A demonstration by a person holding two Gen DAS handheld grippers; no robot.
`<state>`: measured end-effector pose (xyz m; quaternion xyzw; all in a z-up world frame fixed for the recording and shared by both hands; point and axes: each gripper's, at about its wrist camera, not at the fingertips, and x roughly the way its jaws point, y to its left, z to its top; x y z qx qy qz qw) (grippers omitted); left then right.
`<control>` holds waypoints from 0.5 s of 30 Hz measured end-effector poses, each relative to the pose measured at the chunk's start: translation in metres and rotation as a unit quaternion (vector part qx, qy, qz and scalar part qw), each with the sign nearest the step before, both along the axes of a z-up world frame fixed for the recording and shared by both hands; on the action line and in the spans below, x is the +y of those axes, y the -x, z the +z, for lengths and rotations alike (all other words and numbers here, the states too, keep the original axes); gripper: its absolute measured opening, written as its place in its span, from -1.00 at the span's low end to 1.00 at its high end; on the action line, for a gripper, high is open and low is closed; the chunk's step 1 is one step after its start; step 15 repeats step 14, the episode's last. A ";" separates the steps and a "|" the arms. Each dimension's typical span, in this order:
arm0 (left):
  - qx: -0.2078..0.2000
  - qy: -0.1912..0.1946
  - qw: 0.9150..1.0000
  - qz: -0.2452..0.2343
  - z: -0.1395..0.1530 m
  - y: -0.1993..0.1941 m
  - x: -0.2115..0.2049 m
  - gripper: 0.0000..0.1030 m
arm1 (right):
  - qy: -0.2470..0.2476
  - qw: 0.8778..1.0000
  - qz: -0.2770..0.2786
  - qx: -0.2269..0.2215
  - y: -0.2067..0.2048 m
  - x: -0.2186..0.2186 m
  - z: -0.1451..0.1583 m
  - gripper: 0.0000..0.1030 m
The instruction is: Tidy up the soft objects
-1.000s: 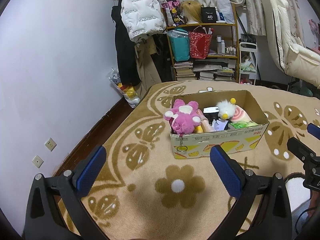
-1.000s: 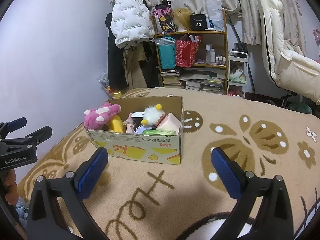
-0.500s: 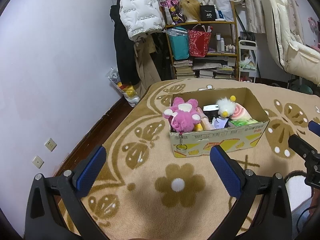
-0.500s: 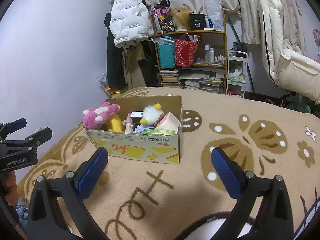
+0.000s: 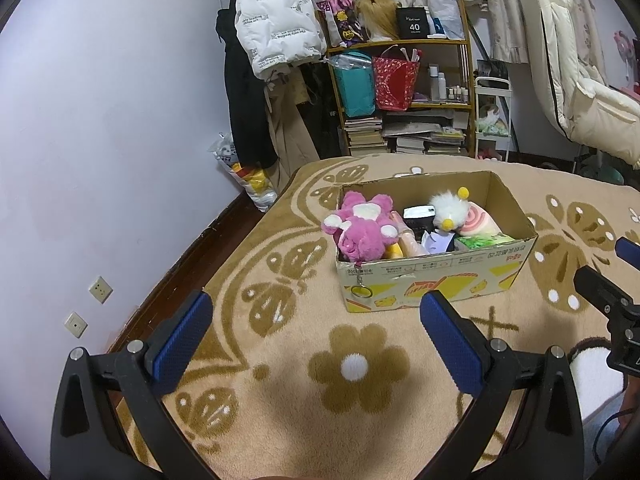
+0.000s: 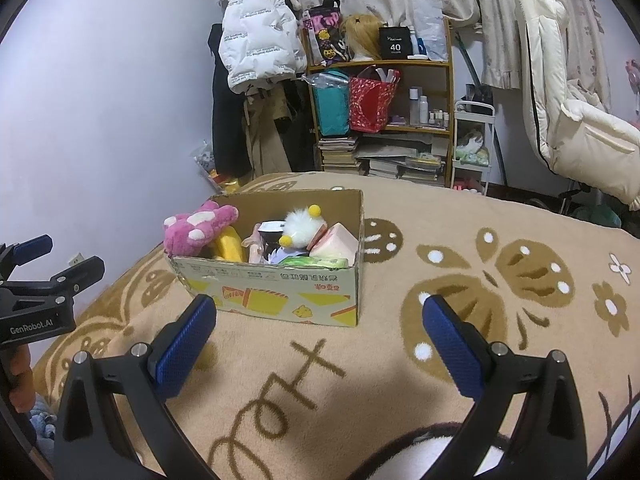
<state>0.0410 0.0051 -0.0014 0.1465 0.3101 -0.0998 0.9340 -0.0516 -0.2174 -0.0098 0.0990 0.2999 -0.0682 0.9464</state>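
Note:
An open cardboard box stands on a tan patterned blanket. A pink plush hangs over its left end. Beside it lie a white fluffy toy with yellow pompoms, a pink swirl cushion, a yellow soft item and a green packet. My left gripper is open and empty, short of the box's front. My right gripper is open and empty, in front of the box's right corner.
The blanket ends at dark floor and a lilac wall on the left. Behind the bed stand a cluttered shelf, hanging coats and a cream chair. The other gripper shows at each view's edge.
Both wrist views have shifted slightly, so the box sits a touch higher in frame. Both grippers stay open and empty; nothing in the box has moved.

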 end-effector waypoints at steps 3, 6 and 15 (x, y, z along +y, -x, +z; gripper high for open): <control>0.001 0.000 1.000 -0.001 0.000 0.000 0.000 0.99 | 0.000 1.000 -0.001 0.000 0.000 0.000 0.000 1.00; 0.001 -0.002 1.000 -0.005 -0.001 0.001 -0.001 0.99 | -0.001 1.000 0.000 0.000 0.000 0.000 0.000 1.00; 0.003 -0.002 1.000 -0.006 -0.004 0.002 -0.001 0.99 | -0.001 1.000 -0.001 0.000 0.000 0.000 0.000 1.00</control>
